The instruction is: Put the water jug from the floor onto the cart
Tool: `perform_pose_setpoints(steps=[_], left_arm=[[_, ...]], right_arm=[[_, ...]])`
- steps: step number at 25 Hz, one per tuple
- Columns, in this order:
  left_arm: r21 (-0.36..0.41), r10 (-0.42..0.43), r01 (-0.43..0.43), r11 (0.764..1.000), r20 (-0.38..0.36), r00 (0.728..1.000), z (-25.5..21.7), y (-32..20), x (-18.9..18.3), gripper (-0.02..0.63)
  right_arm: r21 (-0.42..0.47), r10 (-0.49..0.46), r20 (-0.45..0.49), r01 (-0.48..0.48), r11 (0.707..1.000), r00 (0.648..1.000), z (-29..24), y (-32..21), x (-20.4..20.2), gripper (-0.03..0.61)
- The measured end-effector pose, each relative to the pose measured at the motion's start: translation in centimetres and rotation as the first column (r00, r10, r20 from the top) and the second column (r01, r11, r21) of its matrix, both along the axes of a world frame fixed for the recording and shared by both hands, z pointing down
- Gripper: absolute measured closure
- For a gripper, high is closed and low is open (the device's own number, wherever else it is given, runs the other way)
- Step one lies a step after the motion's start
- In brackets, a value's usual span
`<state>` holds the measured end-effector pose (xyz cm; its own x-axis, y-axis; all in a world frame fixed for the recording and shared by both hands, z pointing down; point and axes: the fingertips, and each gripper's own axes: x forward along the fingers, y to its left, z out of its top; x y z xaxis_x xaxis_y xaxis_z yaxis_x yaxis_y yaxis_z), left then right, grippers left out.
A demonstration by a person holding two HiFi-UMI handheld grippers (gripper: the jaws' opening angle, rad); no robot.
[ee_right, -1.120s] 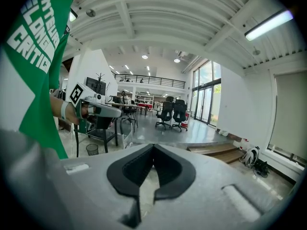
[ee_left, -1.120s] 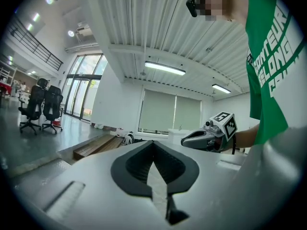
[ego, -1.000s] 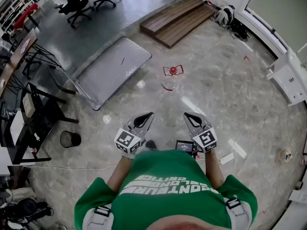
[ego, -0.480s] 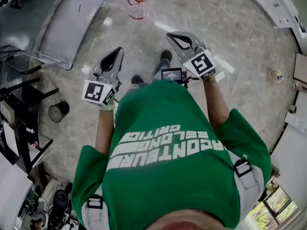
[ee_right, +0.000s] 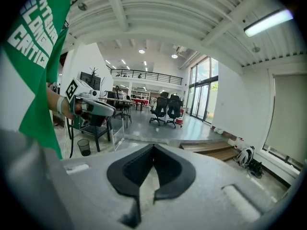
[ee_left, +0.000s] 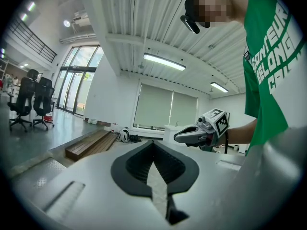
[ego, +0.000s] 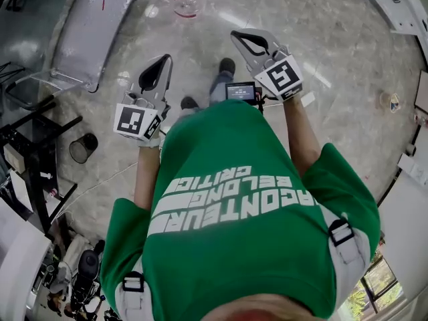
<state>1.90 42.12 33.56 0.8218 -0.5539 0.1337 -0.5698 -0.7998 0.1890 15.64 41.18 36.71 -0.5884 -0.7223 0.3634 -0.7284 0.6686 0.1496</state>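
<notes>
The water jug (ego: 184, 0), clear with a red cap and red handle, stands on the marble floor at the top of the head view. The cart (ego: 93, 25), a flat grey platform with a tube handle, lies to its left. Both grippers are held out in front of my chest, well short of the jug. My left gripper (ego: 163, 61) is shut with nothing in it, and so is my right gripper (ego: 238, 36). In the left gripper view the pads (ee_left: 154, 153) meet; the right gripper view shows the same (ee_right: 152, 158). The jug appears in neither gripper view.
A black wastebasket (ego: 82, 147) and black desk frames (ego: 30, 146) stand at the left. White furniture (ego: 394, 5) sits at the top right. Wooden platforms (ee_left: 91, 143), a bag (ee_left: 124, 135) and office chairs (ee_right: 165, 108) lie further off. My shoes (ego: 226, 65) are on the floor between the grippers.
I have walked toward the jug and cart, which now sit at the top edge of the head view. Both grippers travelled along with me and stayed shut and empty.
</notes>
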Motion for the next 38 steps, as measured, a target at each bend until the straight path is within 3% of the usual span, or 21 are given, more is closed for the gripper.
perform_pose_setpoints(steps=[15,22,30,38], left_arm=[[-0.019,-0.055,0.056,0.998,0.038,0.998,1.1,-8.0,9.7,0.603],[-0.018,-0.102,0.103,0.995,0.043,0.994,0.8,-9.7,13.1,0.603],[-0.026,-0.149,0.15,0.988,0.042,0.988,1.3,-10.7,14.7,0.603],[-0.049,-0.173,0.174,0.983,0.024,0.985,2.4,-12.8,12.7,0.603]], right_arm=[[-0.027,-0.046,0.084,0.049,0.998,0.995,1.4,-9.0,8.8,0.586],[-0.033,-0.084,0.104,0.088,0.996,0.991,1.7,-10.6,12.6,0.586],[-0.034,-0.155,0.108,0.16,0.987,0.982,2.3,-12.1,13.4,0.586],[-0.054,-0.174,0.084,0.179,0.982,0.981,3.4,-13.8,11.8,0.586]])
